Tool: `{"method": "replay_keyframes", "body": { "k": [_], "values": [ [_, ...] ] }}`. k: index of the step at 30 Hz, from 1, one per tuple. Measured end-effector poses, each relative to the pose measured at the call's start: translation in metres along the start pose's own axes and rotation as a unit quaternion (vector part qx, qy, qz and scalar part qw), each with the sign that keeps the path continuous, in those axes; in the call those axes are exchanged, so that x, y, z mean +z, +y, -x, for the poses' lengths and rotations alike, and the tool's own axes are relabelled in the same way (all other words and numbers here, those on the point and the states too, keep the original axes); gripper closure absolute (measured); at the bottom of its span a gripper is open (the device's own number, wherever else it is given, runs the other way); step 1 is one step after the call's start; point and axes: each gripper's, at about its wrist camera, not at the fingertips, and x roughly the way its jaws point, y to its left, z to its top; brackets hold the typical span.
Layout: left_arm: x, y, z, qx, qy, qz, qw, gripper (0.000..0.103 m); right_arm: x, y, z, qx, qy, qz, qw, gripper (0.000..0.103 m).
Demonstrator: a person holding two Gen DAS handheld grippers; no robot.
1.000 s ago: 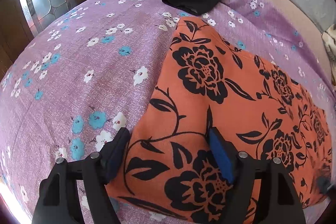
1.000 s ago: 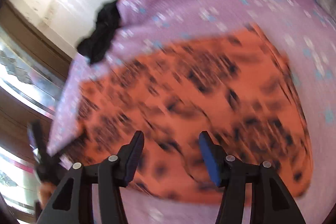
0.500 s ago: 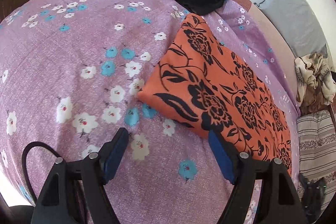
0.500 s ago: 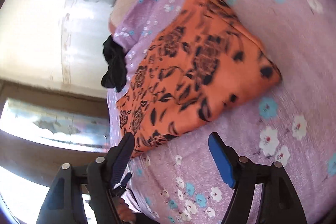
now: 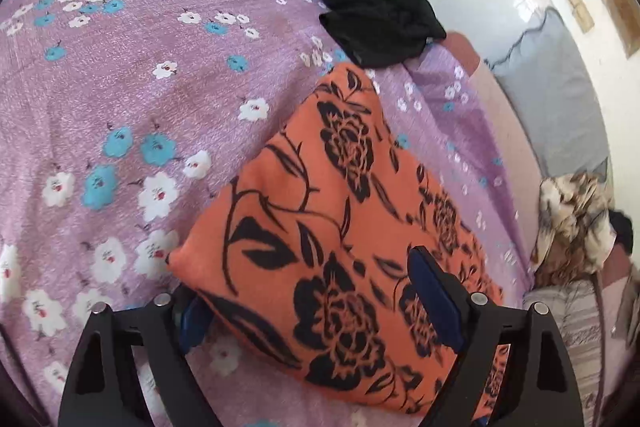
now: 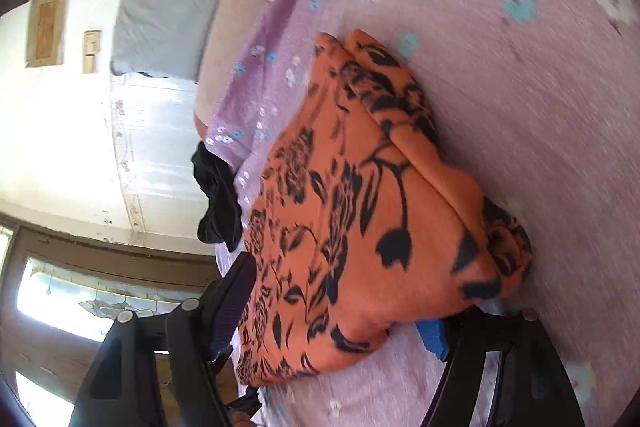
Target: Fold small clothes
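A folded orange garment with black flowers lies on the purple floral bedsheet. My left gripper is open, with its jaws around the garment's near corner: one finger under the edge, the other on top. In the right wrist view the same garment lies thick and folded, and my right gripper is open with its jaws around its other end, one finger above and one below.
A crumpled black garment lies at the far edge of the bed, also in the right wrist view. A grey pillow leans against the white wall. A patterned cloth pile lies at the right.
Both grippers pulled back from the garment, then came in again at its two ends. Their open jaws now straddle its edges. The garment lies folded smaller than a second ago.
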Motion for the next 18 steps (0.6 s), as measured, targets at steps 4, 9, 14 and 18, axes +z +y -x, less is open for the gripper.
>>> {"method": "replay_keyframes", "body": {
  "k": [4,9,14,18],
  "values": [
    [-0.004,-0.003,-0.009,0.044,-0.010,-0.024,0.9987,0.061,0.001,0.007,-0.014,-0.033,-0.013,0.038,0.999,0.029],
    [-0.006,-0.010,-0.012,0.047,-0.018,-0.041,0.9979,0.043,-0.005,0.022,-0.026,-0.072,-0.018,0.117,0.990,0.030],
    [-0.004,-0.014,-0.015,0.040,-0.015,-0.059,0.9974,0.072,-0.001,0.006,-0.031,-0.045,-0.008,0.085,0.995,0.080],
    [-0.002,-0.020,-0.007,0.026,-0.021,-0.072,0.9969,0.080,-0.011,0.033,-0.019,-0.057,-0.028,0.163,0.985,0.084]
  ]
}}
